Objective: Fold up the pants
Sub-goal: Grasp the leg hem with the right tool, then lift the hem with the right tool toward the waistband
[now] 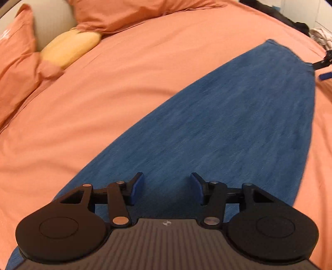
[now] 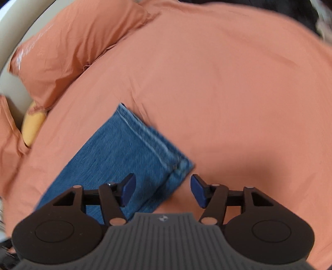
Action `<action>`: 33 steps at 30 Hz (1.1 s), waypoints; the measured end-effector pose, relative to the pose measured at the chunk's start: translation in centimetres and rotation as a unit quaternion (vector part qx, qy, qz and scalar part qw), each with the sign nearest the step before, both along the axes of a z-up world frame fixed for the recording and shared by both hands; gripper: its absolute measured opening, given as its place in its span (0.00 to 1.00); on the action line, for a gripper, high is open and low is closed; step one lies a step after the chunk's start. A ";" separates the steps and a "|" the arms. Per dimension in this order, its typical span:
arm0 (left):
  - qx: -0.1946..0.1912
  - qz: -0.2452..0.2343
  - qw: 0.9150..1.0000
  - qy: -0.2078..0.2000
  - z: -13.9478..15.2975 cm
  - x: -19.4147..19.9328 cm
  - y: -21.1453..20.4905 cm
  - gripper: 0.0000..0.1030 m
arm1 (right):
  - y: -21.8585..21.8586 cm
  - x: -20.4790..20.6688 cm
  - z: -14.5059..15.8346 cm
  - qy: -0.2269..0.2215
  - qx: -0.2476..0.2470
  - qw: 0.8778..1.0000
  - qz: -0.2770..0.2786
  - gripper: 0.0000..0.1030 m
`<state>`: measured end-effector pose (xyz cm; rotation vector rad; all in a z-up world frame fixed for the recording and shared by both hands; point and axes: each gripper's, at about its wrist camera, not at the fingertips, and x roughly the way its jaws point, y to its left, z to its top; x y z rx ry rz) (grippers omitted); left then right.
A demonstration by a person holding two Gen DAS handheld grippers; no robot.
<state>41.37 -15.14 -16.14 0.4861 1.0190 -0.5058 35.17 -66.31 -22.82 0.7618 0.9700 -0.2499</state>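
Observation:
Blue denim pants (image 1: 238, 124) lie flat on an orange bed cover (image 1: 103, 103), stretched from near my left gripper toward the far right. My left gripper (image 1: 167, 189) is open and empty above the near end of the pants. In the right wrist view the hemmed leg end (image 2: 128, 157) lies on the cover (image 2: 228, 93). My right gripper (image 2: 162, 190) is open and empty, hovering over the corner of that hem. The right gripper also shows at the far right edge of the left wrist view (image 1: 325, 62), beside the far end of the pants.
Orange pillows (image 1: 116, 14) lie at the head of the bed, with a yellow cushion (image 1: 70, 47) between them. A pale headboard (image 1: 54, 22) stands behind. Dark and white clutter (image 1: 317, 31) sits beyond the bed's far right edge.

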 end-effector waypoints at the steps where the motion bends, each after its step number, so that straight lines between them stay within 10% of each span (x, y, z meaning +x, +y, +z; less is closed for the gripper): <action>1: -0.001 -0.005 1.000 -0.007 0.1 -0.1 -0.8 0.56 | -0.1 -0.2 -0.7 -0.003 0.012 1.000 -0.008 0.54; 6: -0.010 -0.033 0.999 0.006 -0.5 0.5 -4.6 0.55 | -0.6 -0.9 -3.7 -0.037 0.055 0.996 -0.055 0.38; 8: 0.003 -0.043 0.999 -0.009 -0.9 1.1 -6.1 0.44 | -0.8 -1.4 -4.2 -0.051 0.057 0.995 -0.064 0.12; 11: -0.003 -0.029 1.000 -0.009 -1.7 3.2 -7.6 0.30 | -0.4 -1.4 -3.8 -0.078 0.036 0.995 -0.042 0.06; 22: -0.002 -0.018 1.000 -0.025 -4.8 8.9 -11.9 0.12 | 0.1 -0.3 -1.0 -0.093 -0.040 0.994 0.035 0.06; 33: 0.027 -0.109 0.994 -0.013 -3.7 1.1 -12.7 0.05 | 1.1 -0.1 1.5 -0.095 -0.072 0.992 0.048 0.05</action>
